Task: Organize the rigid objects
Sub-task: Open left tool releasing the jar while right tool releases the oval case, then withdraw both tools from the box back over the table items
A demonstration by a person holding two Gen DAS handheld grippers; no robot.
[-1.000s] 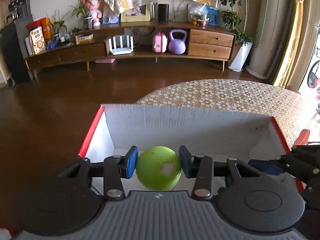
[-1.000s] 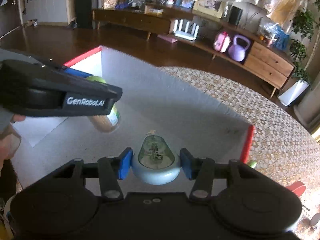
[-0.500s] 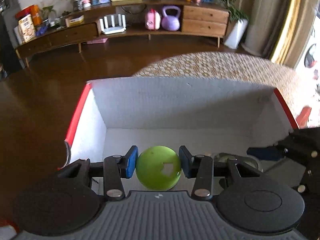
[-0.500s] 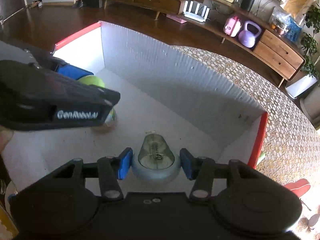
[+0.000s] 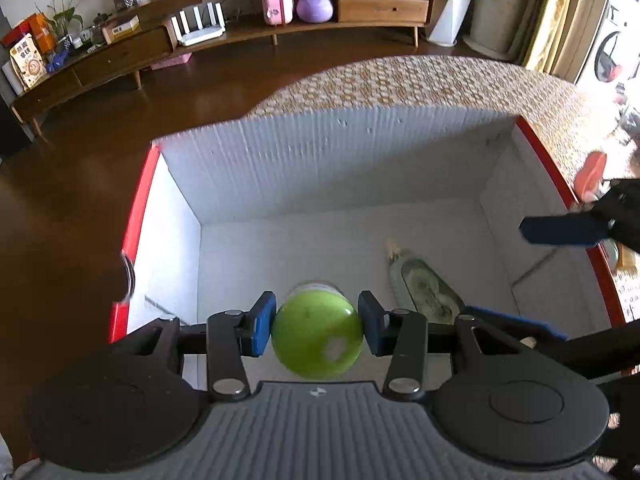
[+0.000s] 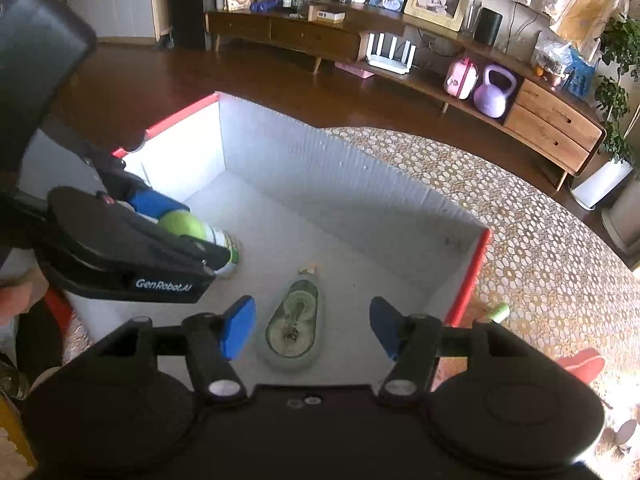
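Note:
My left gripper (image 5: 317,325) is shut on a green-lidded jar (image 5: 317,336), holding it by the lid low inside the white box (image 5: 336,160) with red edges. In the right wrist view the jar (image 6: 200,232) stands upright with its base at the box floor. My right gripper (image 6: 312,328) is open and empty just above a pale green correction-tape dispenser (image 6: 294,328) lying flat on the box floor. The dispenser also shows in the left wrist view (image 5: 424,292), right of the jar.
The box (image 6: 320,168) stands on a table with a patterned cloth (image 6: 540,248). A small green item (image 6: 498,313) and a red object (image 6: 582,364) lie on the cloth right of the box. A wooden sideboard (image 5: 240,28) stands beyond the dark floor.
My right gripper has opened and let the tape dispenser go onto the box floor. My left gripper has lowered the jar deeper into the box.

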